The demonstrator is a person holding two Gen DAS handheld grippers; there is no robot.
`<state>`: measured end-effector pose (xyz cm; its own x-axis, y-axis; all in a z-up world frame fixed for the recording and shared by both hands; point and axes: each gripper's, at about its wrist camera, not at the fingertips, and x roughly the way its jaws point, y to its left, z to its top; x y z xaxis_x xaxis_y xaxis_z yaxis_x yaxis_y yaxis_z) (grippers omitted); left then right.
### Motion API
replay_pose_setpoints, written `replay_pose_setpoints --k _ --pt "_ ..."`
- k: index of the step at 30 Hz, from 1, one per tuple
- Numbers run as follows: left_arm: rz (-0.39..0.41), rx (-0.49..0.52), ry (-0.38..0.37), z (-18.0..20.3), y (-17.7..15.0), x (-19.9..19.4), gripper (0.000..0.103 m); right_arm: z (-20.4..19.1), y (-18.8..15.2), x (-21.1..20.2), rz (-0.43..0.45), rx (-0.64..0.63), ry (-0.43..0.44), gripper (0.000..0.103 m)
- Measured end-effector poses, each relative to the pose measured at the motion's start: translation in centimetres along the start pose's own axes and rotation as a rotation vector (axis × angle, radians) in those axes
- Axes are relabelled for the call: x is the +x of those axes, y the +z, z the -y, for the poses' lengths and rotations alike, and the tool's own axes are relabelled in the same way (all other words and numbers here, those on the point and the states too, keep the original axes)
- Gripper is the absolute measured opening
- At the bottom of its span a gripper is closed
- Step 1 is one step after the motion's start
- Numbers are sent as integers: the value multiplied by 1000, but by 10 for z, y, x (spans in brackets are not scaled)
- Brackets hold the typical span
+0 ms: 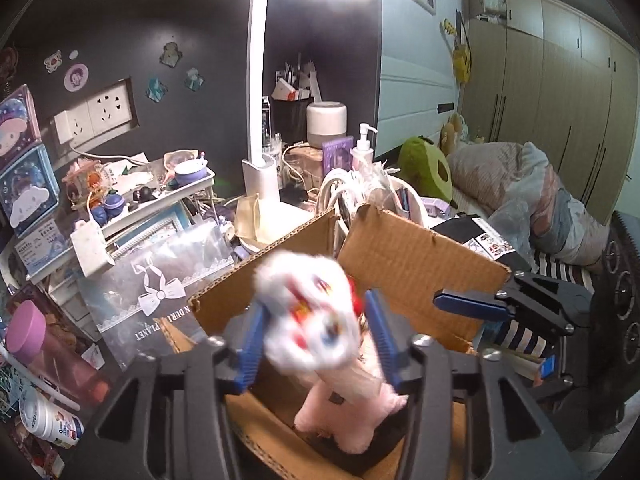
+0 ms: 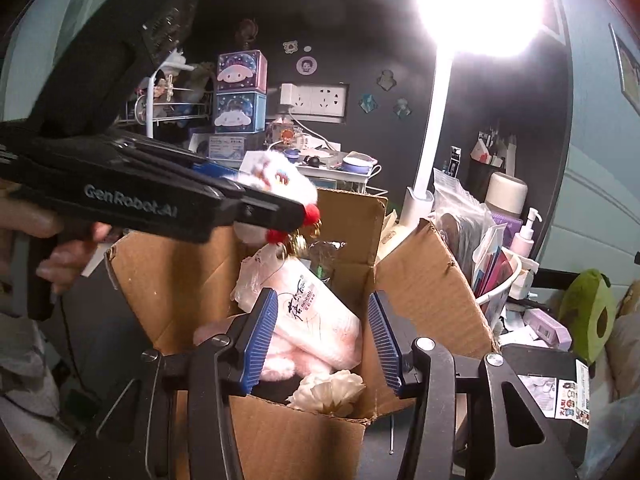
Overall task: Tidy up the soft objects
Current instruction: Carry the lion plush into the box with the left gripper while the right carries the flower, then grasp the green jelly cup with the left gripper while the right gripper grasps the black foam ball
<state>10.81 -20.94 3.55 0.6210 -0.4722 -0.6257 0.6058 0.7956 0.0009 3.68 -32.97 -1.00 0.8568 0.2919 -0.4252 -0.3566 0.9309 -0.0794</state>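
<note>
A cluttered bench (image 1: 132, 320) was seen against a dark wall (image 1: 192, 20) that carried stickers and a white socket plate (image 1: 106, 106). A white desk lamp (image 1: 258, 120) glared brightly over it, and two cartoon-printed boxes (image 2: 241, 94) were stacked at the wall. An open cardboard box (image 2: 160, 280) stood on the bench with its flaps raised. Inside it a pink plush toy (image 2: 320, 320) in a clear wrapper and a cream fabric flower (image 2: 328, 394) were laid. A white fluffy toy (image 1: 308, 312) with red trim was found blurred between the blue pads of the left hand-held gripper (image 1: 316, 340), above the box; the jaws were spread, and whether the pads pressed on the toy could not be told. The left hand-held gripper was held by a hand (image 2: 60, 256) at the box's left side in the right wrist view. The jaws of the right hand-held gripper (image 2: 324, 344) were spread apart over the open box, with nothing pinched. Beyond the bench, a bed (image 1: 560, 272) with a rumpled quilt and a green avocado cushion (image 1: 426, 172) was visible, and beige wardrobe doors (image 1: 560, 80) were ranged along the far wall.
</note>
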Motion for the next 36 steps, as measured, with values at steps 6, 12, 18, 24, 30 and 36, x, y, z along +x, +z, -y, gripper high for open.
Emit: replay_pose_setpoints --k 6,12,18,24,30,36 --pt "34 -14 20 -5 -1 -12 72 -2 2 -1 -2 -5 -4 43" --pt "86 -46 56 -22 -9 -38 83 -9 6 -4 -1 -12 -13 43" --pt "126 -104 110 -56 -31 -72 88 -30 19 -13 24 -28 -3 52" --pt "134 -156 200 -97 -64 -100 90 -71 39 -20 81 -57 40 57" --pt "91 -227 278 -151 -105 -110 90 -126 57 -16 120 -119 125 59" --pt "18 -265 291 -187 -135 -91 90 -180 58 18 32 -162 228 59"
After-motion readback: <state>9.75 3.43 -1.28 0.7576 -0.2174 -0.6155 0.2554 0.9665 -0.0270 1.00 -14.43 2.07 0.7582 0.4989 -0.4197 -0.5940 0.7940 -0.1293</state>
